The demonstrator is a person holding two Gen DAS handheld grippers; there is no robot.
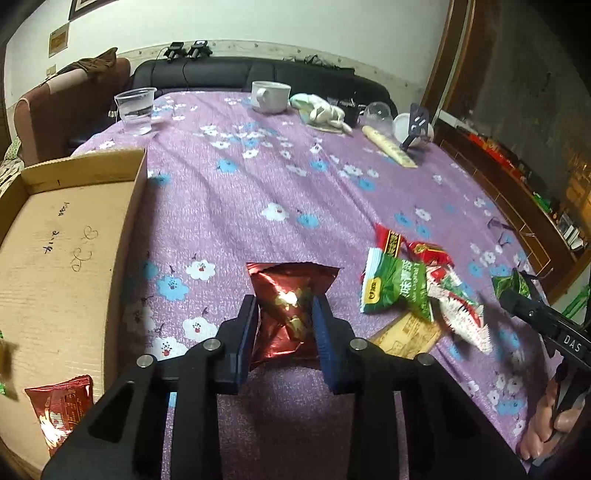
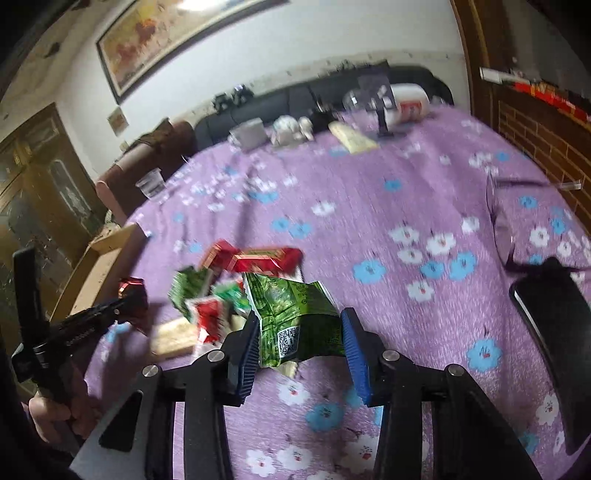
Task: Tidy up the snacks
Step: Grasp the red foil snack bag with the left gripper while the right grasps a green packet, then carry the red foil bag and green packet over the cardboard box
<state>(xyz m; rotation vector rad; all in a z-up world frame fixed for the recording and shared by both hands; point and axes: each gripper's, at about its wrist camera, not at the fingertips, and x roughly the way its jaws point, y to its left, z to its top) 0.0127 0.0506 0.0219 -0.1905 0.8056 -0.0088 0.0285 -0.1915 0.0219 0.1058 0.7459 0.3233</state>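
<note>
A purple cloth with blue and white flowers (image 1: pixel 258 177) covers the surface ahead of the gripper. Beyond its far edge runs a black sofa (image 1: pixel 229 74) against a white wall (image 1: pixel 258 22). Off to the right stands brown brickwork (image 2: pixel 535 147); up left hangs a framed picture (image 2: pixel 166 40) (glare on its glass).

Home living room, black sofa (image 1: pixel 258 74), framed painting (image 2: pixel 162 40), floral tablecloth (image 1: pixel 295 206)

Box (image 1: pixel 70 236) cut off by left edge; red packet (image 1: pixel 61 408) inside partly hidden behind left gripper body. Snack pile (image 2: pixel 221 291) smeared by motion blur, labels unreadable. Phone (image 2: pixel 554 332) cropped at right edge. Far clutter (image 2: pixel 291 129) too blurred to identify.
</note>
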